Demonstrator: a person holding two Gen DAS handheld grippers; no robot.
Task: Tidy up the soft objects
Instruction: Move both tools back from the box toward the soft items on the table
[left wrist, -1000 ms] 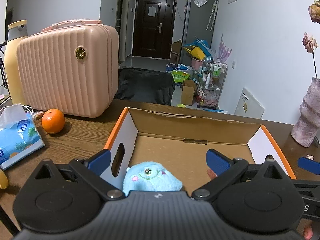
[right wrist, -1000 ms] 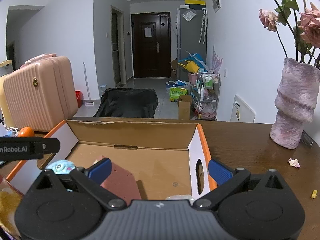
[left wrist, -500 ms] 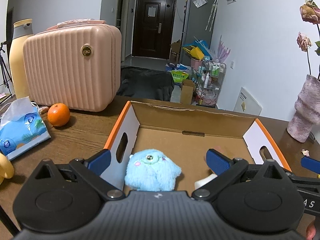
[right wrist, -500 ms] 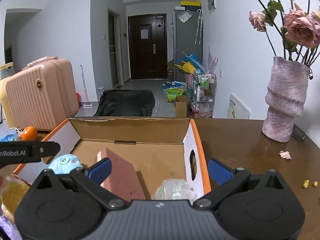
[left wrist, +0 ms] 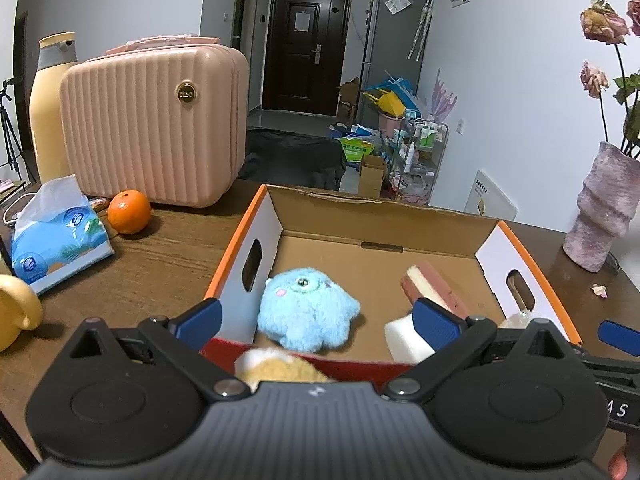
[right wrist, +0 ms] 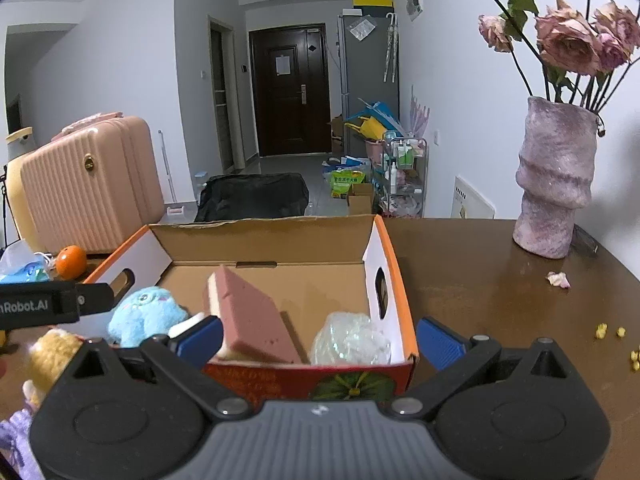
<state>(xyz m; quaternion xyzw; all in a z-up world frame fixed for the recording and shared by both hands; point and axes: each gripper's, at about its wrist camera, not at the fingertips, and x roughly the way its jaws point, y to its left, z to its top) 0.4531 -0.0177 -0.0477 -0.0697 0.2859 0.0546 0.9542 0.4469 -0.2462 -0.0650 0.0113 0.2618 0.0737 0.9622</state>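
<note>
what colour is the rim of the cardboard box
Orange along the top edges of the cardboard box, clearest in the right wrist view.

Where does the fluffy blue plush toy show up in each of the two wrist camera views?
Left wrist: blue plush toy sits lower centre, by the left wall of the cardboard box.
Right wrist: blue plush toy sits lower left, inside the cardboard box.
Shared landmark: pink sponge.
</note>
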